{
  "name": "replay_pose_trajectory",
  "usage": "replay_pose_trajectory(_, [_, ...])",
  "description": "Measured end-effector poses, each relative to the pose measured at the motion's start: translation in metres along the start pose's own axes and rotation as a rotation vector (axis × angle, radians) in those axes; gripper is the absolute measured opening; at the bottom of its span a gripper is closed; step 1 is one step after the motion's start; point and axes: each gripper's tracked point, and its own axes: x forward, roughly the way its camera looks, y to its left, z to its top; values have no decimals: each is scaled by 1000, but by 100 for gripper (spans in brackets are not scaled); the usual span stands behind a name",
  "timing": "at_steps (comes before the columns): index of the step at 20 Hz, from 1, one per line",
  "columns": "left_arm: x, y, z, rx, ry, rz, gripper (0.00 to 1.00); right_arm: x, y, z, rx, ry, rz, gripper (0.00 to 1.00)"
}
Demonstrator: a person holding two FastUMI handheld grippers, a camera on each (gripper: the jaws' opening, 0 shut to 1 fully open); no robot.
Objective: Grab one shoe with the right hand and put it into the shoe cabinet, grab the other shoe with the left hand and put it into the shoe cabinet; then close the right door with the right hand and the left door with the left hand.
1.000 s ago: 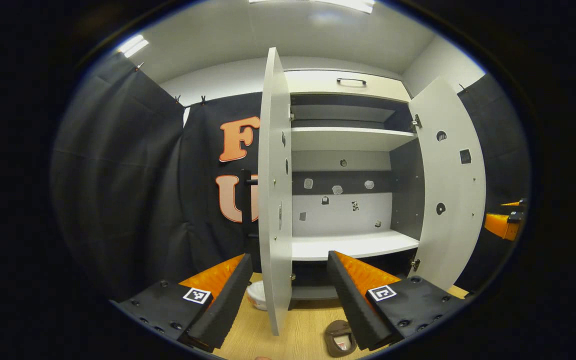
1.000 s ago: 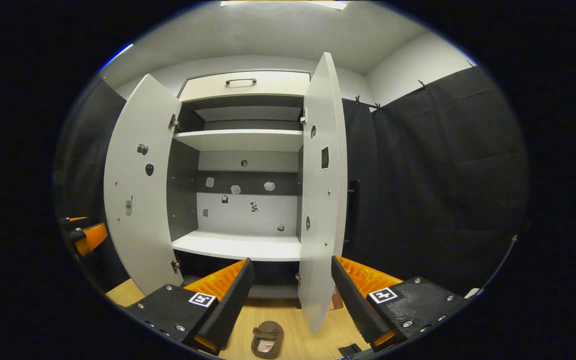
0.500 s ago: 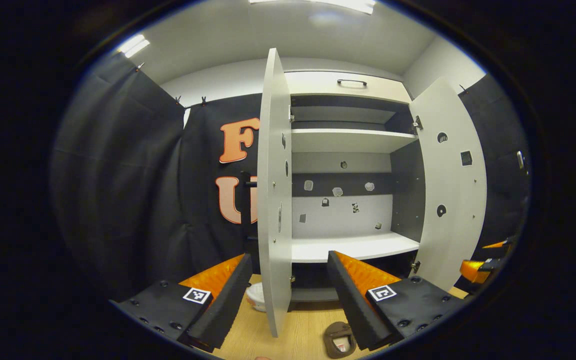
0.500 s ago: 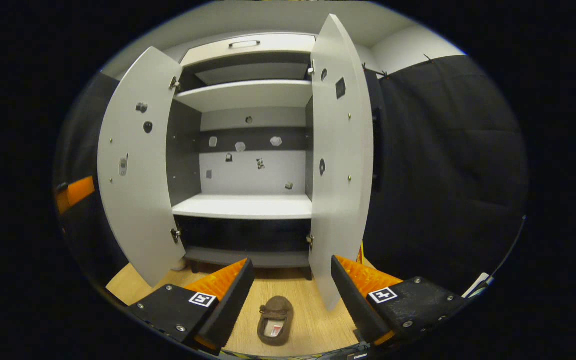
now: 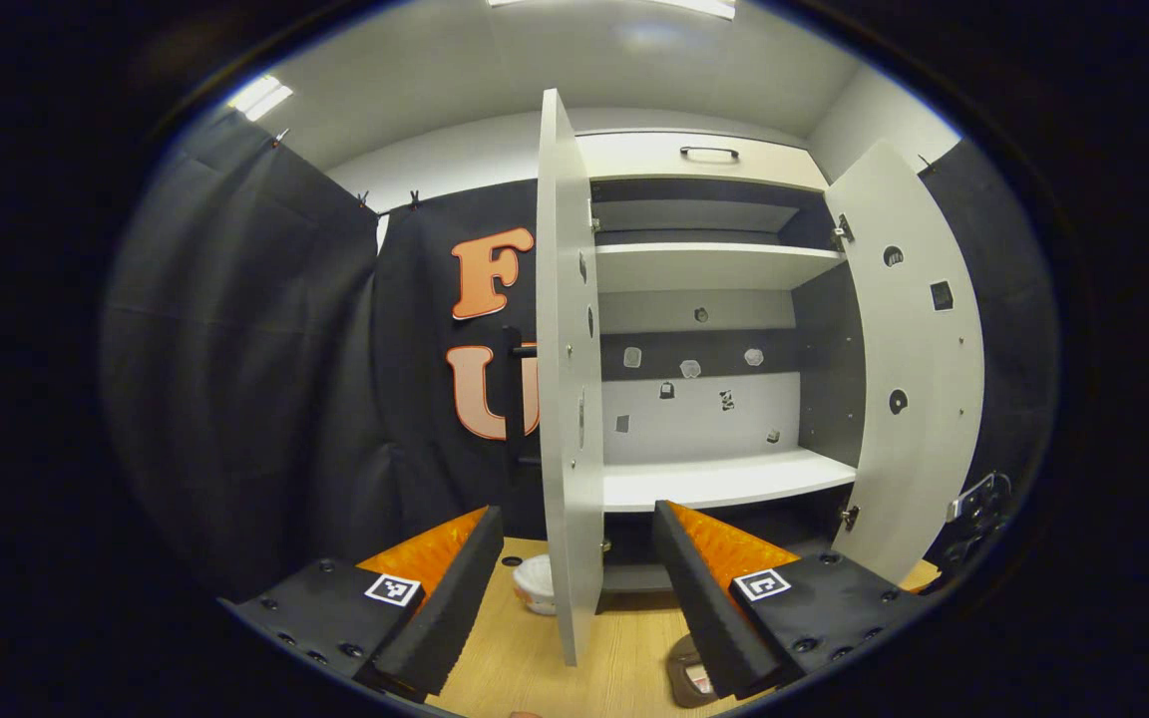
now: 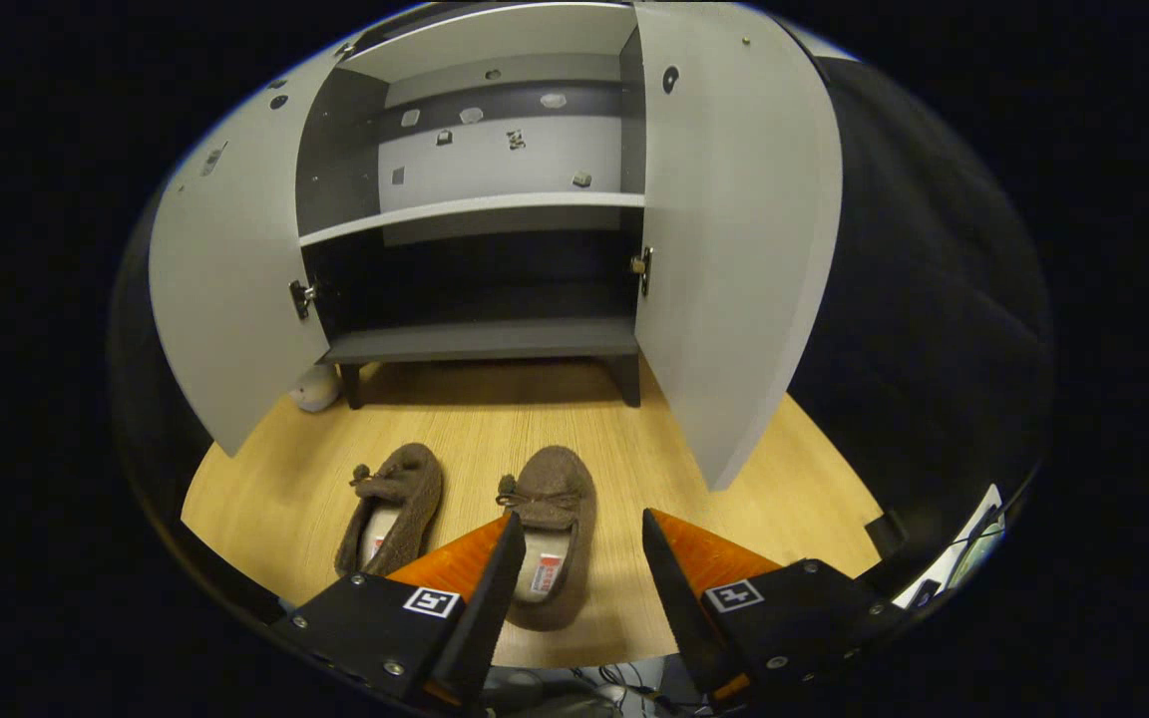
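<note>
Ahead, open left door (image 5: 570, 399) (edge-on) before the shoe cabinet (image 5: 704, 299).

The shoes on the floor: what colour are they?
Brown, both shoes, clearest in the right gripper view.

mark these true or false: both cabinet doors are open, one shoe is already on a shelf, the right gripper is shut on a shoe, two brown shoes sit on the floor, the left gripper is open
1. Both cabinet doors are open: true, the left door and right door stand wide.
2. One shoe is on a shelf: false, the white shelf is bare.
3. The right gripper is shut on a shoe: false, it is open above the right shoe.
4. Two brown shoes sit on the floor: true, the left shoe lies beside the other on the wooden floor.
5. The left gripper is open: true.
</note>
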Motion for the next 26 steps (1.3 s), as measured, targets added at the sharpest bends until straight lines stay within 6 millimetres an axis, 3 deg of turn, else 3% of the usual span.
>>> replay_pose_trajectory(5, [1, 4, -13, 19, 30, 16, 99, 48, -6, -48, -28, 115, -35, 64])
replay_pose_trajectory(6, [1, 5, -14, 17, 33, 18, 96, 56, -7, -54, -22, 132, -42, 56])
replay_pose_trajectory(7, [0, 5, -16, 15, 36, 20, 98, 64, -9, -60, -18, 150, -57, 59])
replay_pose_trajectory(8, [1, 6, -18, 18, 41, 22, 98, 69, -10, -64, -12, 163, -62, 52])
replay_pose_trajectory(12, [1, 8, -31, 28, 64, 34, 100, 90, -6, -77, 22, 212, -62, 44])
replay_pose_trajectory(15, [2, 8, -36, 20, 63, 36, 100, 100, -4, -79, 24, 226, -83, 31])
replay_pose_trajectory(16, [3, 7, -39, 21, 68, 37, 98, 100, -5, -78, 26, 231, -103, 19])
replay_pose_trajectory(18, [5, 6, -45, 18, 81, 37, 100, 100, -6, -71, 50, 217, -120, 6])
replay_pose_trajectory(21, [7, 6, -48, 18, 79, 37, 99, 90, -7, -54, 94, 177, -137, 1])
replay_pose_trajectory(26, [12, 1, -57, -31, 81, 19, 99, 58, -6, 5, 108, 65, -111, 1])
